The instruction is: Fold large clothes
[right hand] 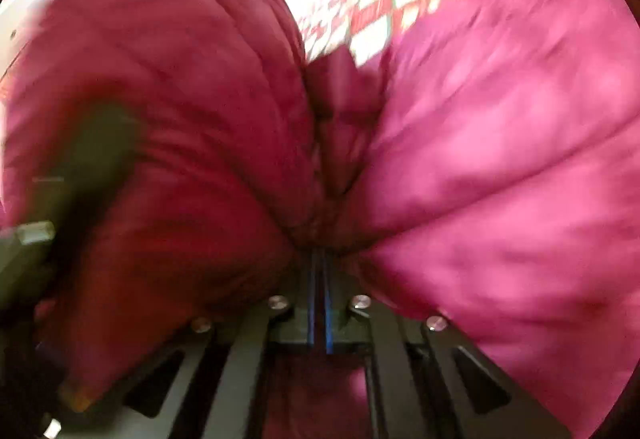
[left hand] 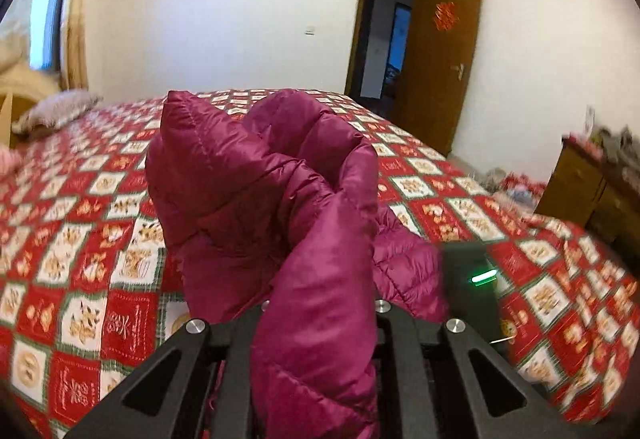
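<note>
A magenta quilted down jacket [left hand: 256, 183] is bunched up and held above the bed. My left gripper [left hand: 320, 315] is shut on a fold of the jacket, and the fabric drapes over and hides its fingertips. In the right wrist view the same jacket [right hand: 500, 167] fills the frame, blurred. My right gripper [right hand: 320, 259] is shut on the jacket where the fabric pinches together between the blue-edged fingers [right hand: 328, 303]. The right gripper's black body with a green light [left hand: 472, 279] shows just right of the jacket in the left wrist view.
A bed with a red and white patchwork quilt [left hand: 80, 239] lies below. A pillow [left hand: 56, 111] is at its far left. A wooden cabinet [left hand: 592, 183] stands at the right, with clutter on the floor. An open brown door [left hand: 440, 59] is behind.
</note>
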`<state>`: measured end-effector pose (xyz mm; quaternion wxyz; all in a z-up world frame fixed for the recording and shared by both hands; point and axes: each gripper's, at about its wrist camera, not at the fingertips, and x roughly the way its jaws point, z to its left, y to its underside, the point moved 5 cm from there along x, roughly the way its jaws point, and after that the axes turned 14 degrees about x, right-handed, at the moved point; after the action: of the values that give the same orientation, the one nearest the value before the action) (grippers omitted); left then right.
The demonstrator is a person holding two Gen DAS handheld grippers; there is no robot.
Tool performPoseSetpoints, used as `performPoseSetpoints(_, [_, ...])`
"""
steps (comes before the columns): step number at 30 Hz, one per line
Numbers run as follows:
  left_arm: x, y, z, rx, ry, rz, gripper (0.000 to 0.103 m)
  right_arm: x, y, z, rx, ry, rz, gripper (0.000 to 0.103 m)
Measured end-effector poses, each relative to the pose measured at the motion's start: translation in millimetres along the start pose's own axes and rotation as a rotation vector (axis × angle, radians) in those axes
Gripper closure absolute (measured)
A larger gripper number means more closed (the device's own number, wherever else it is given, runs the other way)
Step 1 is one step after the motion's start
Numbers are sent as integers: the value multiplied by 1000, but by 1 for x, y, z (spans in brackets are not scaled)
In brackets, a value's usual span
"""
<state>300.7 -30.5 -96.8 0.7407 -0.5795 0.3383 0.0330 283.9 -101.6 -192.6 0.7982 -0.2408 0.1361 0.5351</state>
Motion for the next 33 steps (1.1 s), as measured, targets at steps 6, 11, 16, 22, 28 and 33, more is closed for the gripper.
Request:
performPoseSetpoints(6, [39, 7, -51, 140, 44, 59, 90, -95, -19, -42, 28, 140, -211, 93])
performPoseSetpoints(11, [65, 25, -89, 250, 67, 117, 90, -145, -24, -73, 75, 231, -324, 93])
performPoseSetpoints(16, [78, 41, -116, 316, 109, 137, 90, -167, -29, -73, 52, 252, -371, 83])
performPoseSetpoints(22, [88, 49, -134, 337, 160, 134, 90, -177, -56, -63, -52, 249, -377, 61])
performPoseSetpoints(28, [90, 55, -136, 327, 180, 112, 90, -165, -71, -36, -201, 210, -352, 61])
performPoseSetpoints(33, [87, 55, -130, 313, 203, 111, 89, -119, -88, -55, -248, 339, -237, 82])
